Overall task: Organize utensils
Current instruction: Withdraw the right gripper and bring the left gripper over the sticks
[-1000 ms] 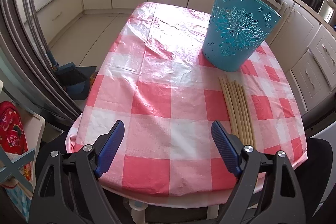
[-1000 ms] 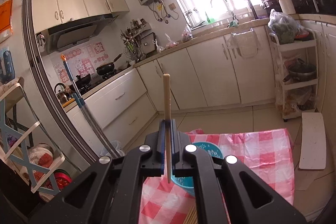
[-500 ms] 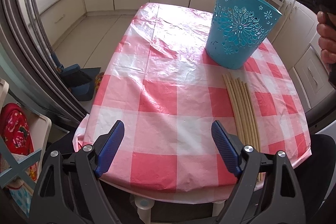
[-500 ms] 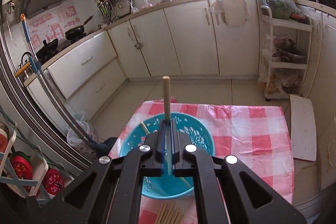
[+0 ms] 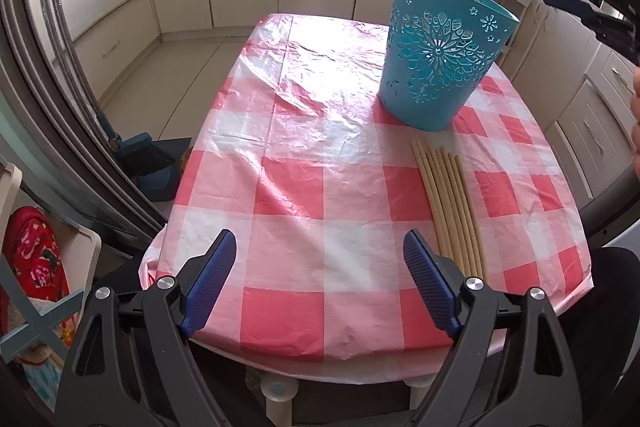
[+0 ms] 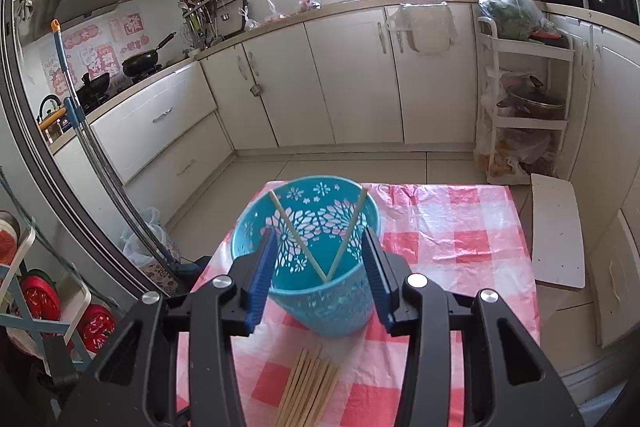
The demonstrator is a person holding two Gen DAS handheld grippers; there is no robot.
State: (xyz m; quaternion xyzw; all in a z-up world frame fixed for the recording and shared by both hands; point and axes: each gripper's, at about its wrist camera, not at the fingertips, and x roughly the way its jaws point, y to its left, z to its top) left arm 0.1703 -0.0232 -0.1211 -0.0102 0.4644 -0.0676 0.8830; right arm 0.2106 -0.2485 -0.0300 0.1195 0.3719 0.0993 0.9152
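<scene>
**Two chopsticks in the bin, a bundle waiting on the table**

A person working two handheld grippers is sorting wooden chopsticks into a turquoise cut-out basket [image 6: 320, 267] standing on a table under a pink-and-white checked tablecloth [image 5: 304, 163]. The right gripper [image 6: 320, 275] is hovering above the basket's mouth with its blue fingers [image 6: 262, 275] spread wide and holding nothing. Inside the basket, two chopsticks [image 6: 316, 239] are leaning against opposite walls, their lower ends meeting near the bottom in a V. The left gripper [image 5: 320, 283] is idling over the near edge of the table, its jaws likewise wide apart and empty.

The larger share of the job appears to be lying ahead. A bundle of loose chopsticks [image 5: 448, 199] is resting flat on the cloth just in front of the basket, side by side and roughly parallel; about seven seem to be there, though the fisheye view and their overlap are making an exact count uncertain. Each is waiting to be picked up and dropped in with the pair already collected, so the task is looking well under halfway done.
</scene>
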